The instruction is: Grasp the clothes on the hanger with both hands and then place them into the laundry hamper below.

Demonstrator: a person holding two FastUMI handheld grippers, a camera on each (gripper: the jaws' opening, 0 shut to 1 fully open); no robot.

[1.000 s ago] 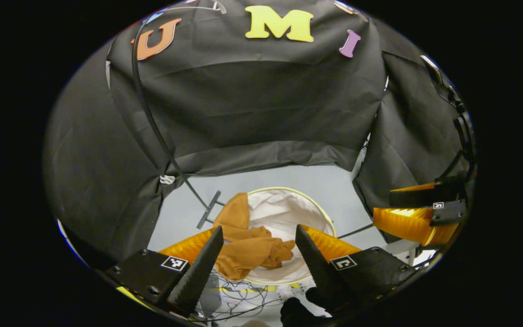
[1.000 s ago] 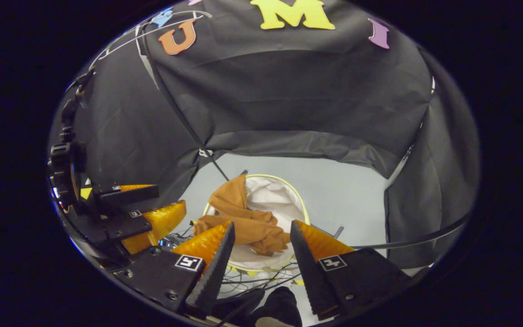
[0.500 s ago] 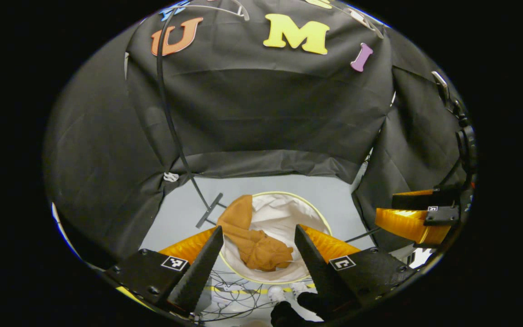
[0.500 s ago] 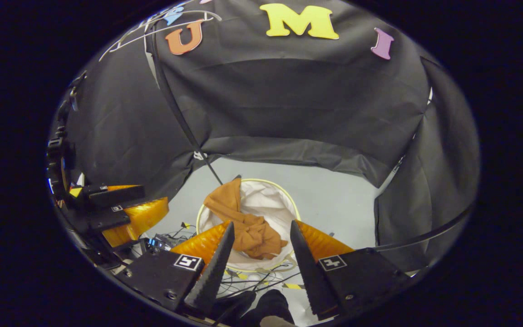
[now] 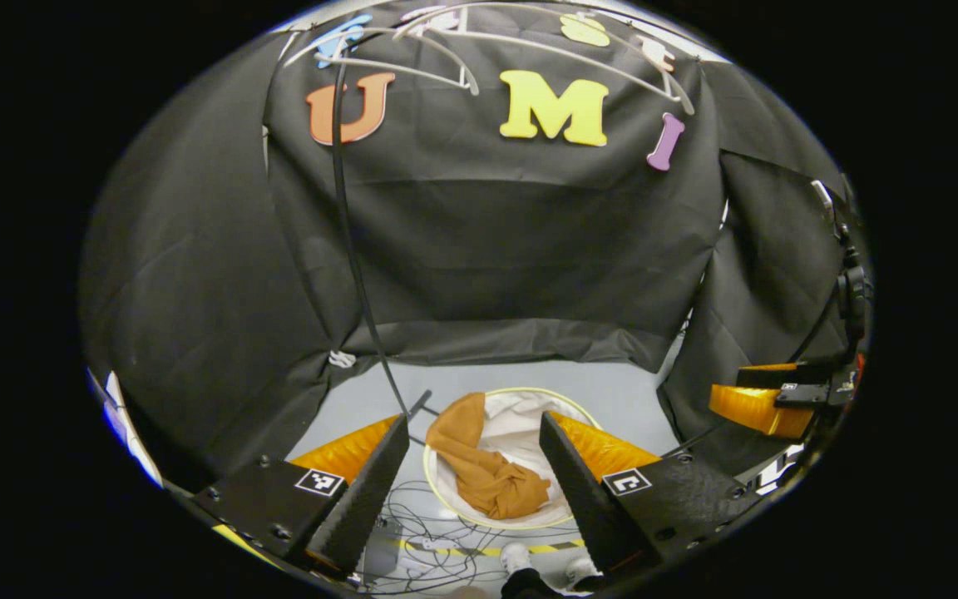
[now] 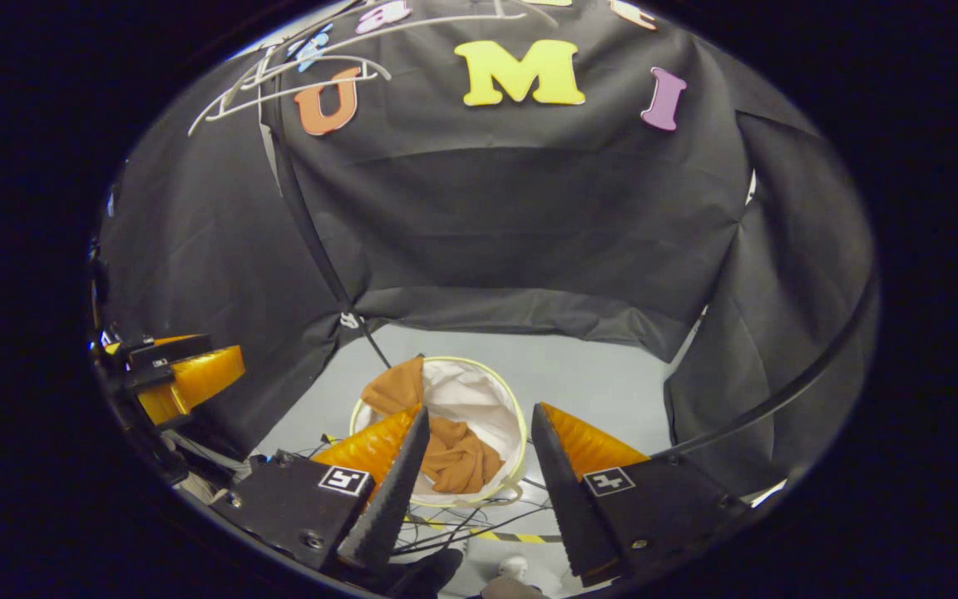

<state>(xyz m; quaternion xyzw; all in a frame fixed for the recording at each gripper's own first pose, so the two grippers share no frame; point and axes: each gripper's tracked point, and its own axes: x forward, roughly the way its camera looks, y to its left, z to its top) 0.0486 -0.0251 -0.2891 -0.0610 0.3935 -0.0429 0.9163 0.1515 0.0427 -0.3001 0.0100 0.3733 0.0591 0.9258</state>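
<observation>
An orange-brown garment (image 5: 486, 481) lies crumpled inside the white laundry hamper (image 5: 525, 416), one end draped over its yellow rim. In the right gripper view the same garment (image 6: 456, 456) fills the near side of the hamper (image 6: 472, 393). My left gripper (image 5: 472, 418) hangs open well above the hamper with nothing between its fingers. My right gripper (image 6: 480, 408) is likewise open and holds nothing. The right gripper (image 5: 766, 399) appears at the right edge of the left gripper view, and the left gripper (image 6: 188, 374) at the left edge of the right gripper view. Bare white hangers (image 5: 462, 50) hang at the top.
A black rack pole (image 5: 354, 249) slants down to the grey floor (image 5: 612, 395) beside the hamper. Loose cables (image 5: 437, 532) and yellow-black tape (image 5: 479, 551) lie in front of the hamper. A person's shoes (image 5: 520, 559) show at the bottom edge.
Both grippers have risen away from the hamper, which now looks smaller and lower. The garment has slumped deeper into the hamper. The hangers have come into view at the top.
</observation>
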